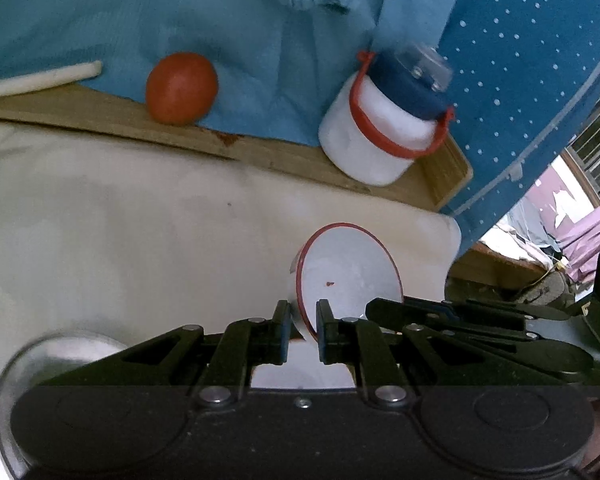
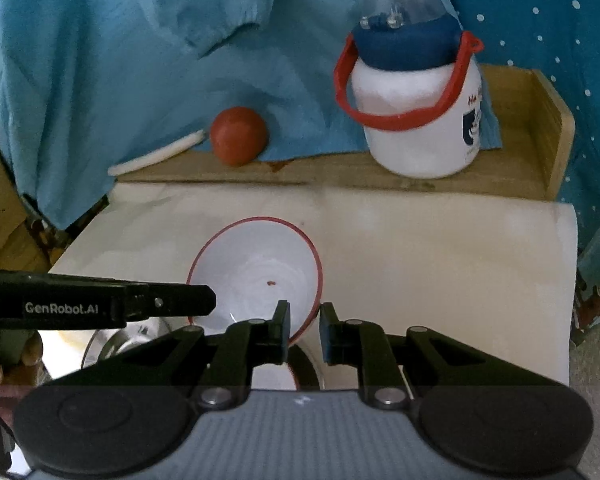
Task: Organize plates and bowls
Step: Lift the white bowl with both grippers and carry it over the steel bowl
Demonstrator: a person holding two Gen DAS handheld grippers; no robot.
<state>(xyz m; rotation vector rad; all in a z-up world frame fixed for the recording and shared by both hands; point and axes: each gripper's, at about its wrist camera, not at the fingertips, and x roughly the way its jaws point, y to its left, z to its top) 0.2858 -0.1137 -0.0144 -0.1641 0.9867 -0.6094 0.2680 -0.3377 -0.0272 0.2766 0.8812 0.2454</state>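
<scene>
Left gripper (image 1: 303,326): jaws pinch the near rim of the white red-rimmed bowl (image 1: 350,270), tilted at 12 o'clock from the fingers. Right gripper (image 2: 304,330): jaws pinch the same bowl's rim at its 5 o'clock edge. The bowl hangs over the white tabletop (image 2: 440,248). Red ball (image 2: 239,135) at 11 o'clock; white jar (image 2: 416,120) at 1 o'clock.

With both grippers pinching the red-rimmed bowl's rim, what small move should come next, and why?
Probably carry the bowl toward the metal dish at lower left and lower it there. Left gripper and right gripper each clamp its rim, and it hangs tilted above the white mat.
</scene>
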